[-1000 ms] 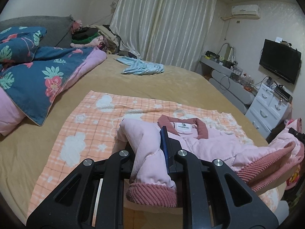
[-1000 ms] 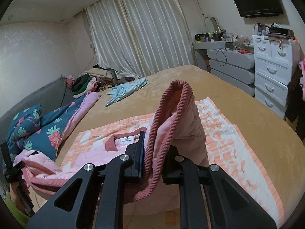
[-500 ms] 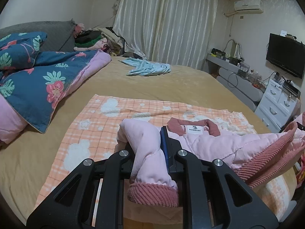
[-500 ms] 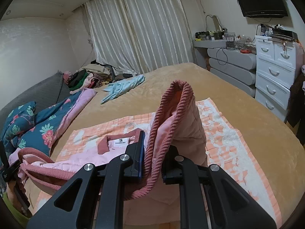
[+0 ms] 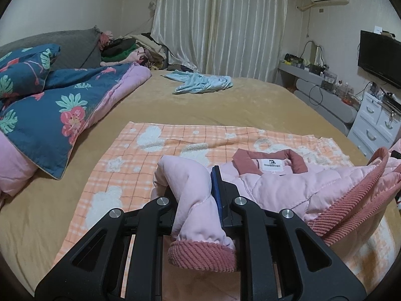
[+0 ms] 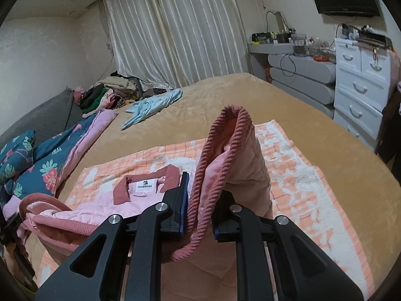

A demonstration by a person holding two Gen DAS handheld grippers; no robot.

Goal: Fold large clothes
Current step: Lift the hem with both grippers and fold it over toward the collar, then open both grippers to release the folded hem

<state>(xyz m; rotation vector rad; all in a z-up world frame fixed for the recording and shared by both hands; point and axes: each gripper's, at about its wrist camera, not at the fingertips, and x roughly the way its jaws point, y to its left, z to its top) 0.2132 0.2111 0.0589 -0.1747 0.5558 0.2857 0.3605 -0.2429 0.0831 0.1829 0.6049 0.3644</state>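
A pink quilted jacket (image 5: pixel 288 188) with a dusty-red ribbed hem and collar lies on an orange checked blanket (image 5: pixel 155 148) on the bed. My left gripper (image 5: pixel 195 188) is shut on a fold of the jacket's hem corner, its ribbed edge hanging toward the camera. My right gripper (image 6: pixel 200 200) is shut on the opposite ribbed hem of the jacket (image 6: pixel 233 155), which stands up in a peak between the fingers. The collar with its white label (image 6: pixel 145 186) lies flat beyond, facing up. The hem stretches between both grippers.
A blue floral quilt (image 5: pixel 50 105) is bunched at the left of the tan bed. A light blue garment (image 5: pixel 200 84) lies further back, with a pile of clothes (image 6: pixel 112 92) by the curtains. White drawers (image 6: pixel 363 87) and a grey shelf stand at the right.
Both grippers moved forward and down over the bed with the hem in them. The collar and blanket now appear nearer, and the lifted hem hangs lower over the jacket.
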